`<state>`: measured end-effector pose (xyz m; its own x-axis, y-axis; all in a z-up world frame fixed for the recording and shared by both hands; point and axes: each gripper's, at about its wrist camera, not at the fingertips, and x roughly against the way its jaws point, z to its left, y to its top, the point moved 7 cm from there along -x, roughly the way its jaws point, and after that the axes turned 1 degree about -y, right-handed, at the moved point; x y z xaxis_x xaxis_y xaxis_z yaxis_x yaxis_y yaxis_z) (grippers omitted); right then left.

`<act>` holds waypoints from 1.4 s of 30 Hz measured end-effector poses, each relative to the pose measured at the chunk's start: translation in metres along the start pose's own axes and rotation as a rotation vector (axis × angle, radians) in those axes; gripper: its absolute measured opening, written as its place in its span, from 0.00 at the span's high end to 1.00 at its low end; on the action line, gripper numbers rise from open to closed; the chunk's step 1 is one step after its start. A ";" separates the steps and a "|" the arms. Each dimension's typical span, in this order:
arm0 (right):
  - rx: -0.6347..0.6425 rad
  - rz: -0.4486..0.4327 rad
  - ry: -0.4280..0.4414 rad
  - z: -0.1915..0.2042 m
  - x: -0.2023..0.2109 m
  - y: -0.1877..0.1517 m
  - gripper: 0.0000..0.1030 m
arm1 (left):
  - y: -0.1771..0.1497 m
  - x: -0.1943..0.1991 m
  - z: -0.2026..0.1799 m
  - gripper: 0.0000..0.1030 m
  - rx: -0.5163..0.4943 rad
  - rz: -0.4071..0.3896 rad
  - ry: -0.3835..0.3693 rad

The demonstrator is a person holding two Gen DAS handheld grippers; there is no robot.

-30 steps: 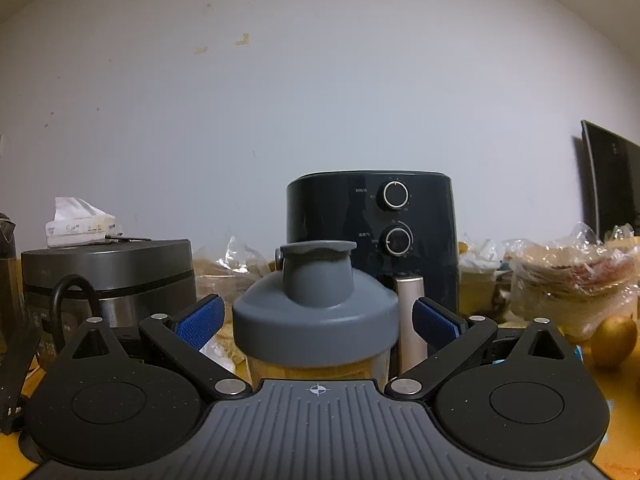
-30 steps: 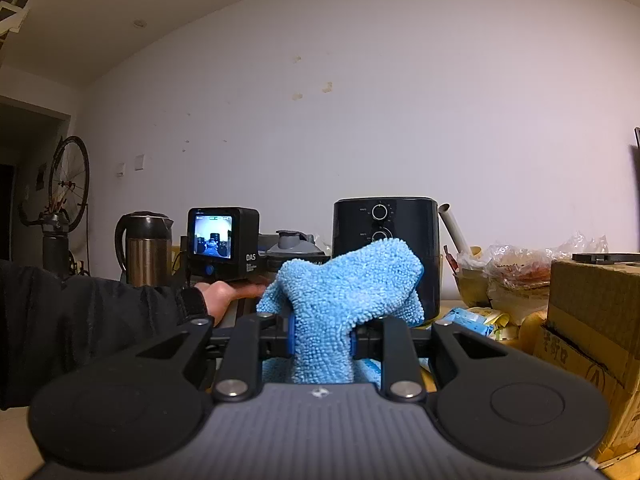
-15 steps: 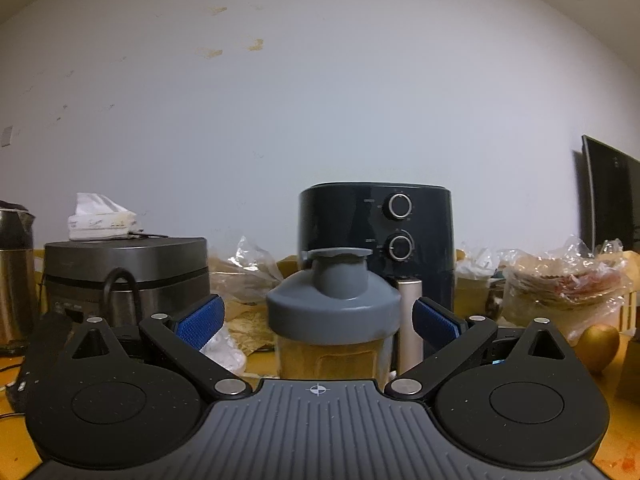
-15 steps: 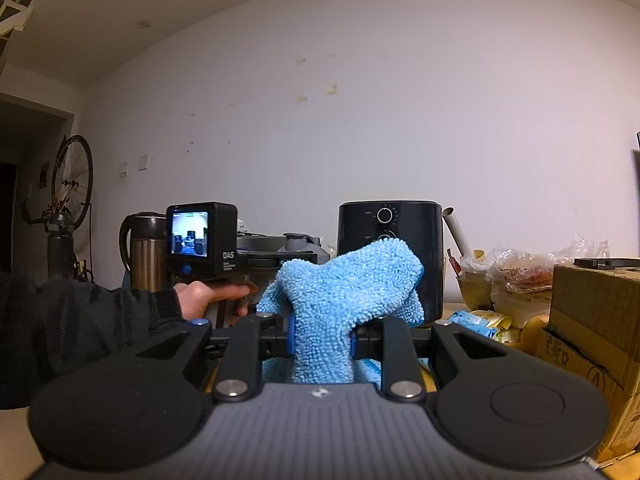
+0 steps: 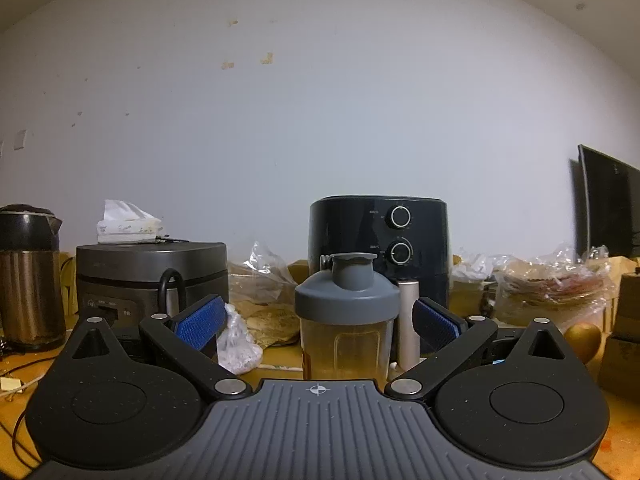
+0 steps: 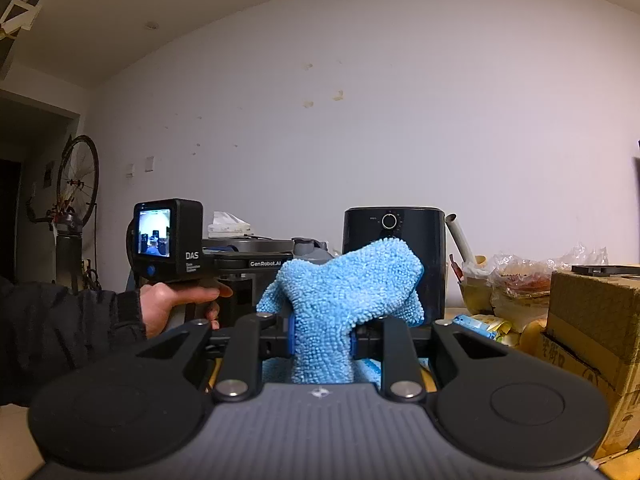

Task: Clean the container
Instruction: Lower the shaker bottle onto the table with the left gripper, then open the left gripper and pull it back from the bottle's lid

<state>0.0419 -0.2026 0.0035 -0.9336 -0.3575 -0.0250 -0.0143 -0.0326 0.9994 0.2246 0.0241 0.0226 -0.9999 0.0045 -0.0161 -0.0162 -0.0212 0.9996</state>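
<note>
A clear shaker bottle (image 5: 346, 320) with a grey lid stands upright on the wooden counter, in the middle of the left wrist view. My left gripper (image 5: 318, 322) is open, its blue pads (image 5: 200, 322) wide apart to either side and nearer than the bottle, touching nothing. My right gripper (image 6: 322, 336) is shut on a light blue microfibre cloth (image 6: 344, 288), which bulges up above the jaws. In the right wrist view a hand (image 6: 172, 304) holds the left gripper's body at the left. The bottle's grey lid (image 6: 308, 249) peeks out behind the cloth.
Behind the bottle stand a black air fryer (image 5: 380, 248) and a slim metal cylinder (image 5: 408, 320). A rice cooker (image 5: 152, 276) and a kettle (image 5: 28, 280) are to the left, bagged food (image 5: 552, 288) to the right. A cardboard box (image 6: 592, 328) sits near my right gripper.
My left gripper has drawn back from the bottle, which now looks smaller and farther off, with more of its clear body showing. The right gripper and cloth have stayed put.
</note>
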 end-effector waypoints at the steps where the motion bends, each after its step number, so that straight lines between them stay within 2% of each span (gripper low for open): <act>1: 0.002 0.000 0.001 0.000 0.002 0.001 0.79 | 0.001 0.003 0.000 0.00 0.004 -0.003 0.002; 13: 0.026 -0.024 -0.020 0.000 0.038 0.019 0.79 | 0.020 0.043 0.002 0.00 0.051 -0.034 0.026; 26: 0.041 -0.040 -0.032 0.002 0.066 0.032 0.79 | 0.032 0.086 -0.014 0.00 0.069 -0.031 -0.022; 33: 0.033 -0.026 -0.028 -0.001 0.059 0.027 0.79 | 0.022 0.098 -0.023 0.00 0.064 0.002 -0.041; 42: -0.010 0.048 -0.047 -0.012 0.036 0.018 0.79 | 0.005 0.098 -0.017 0.00 0.030 0.071 0.017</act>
<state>0.0126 -0.2270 0.0202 -0.9488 -0.3150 0.0249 0.0349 -0.0261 0.9991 0.1261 0.0077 0.0255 -0.9984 -0.0128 0.0552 0.0551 0.0091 0.9984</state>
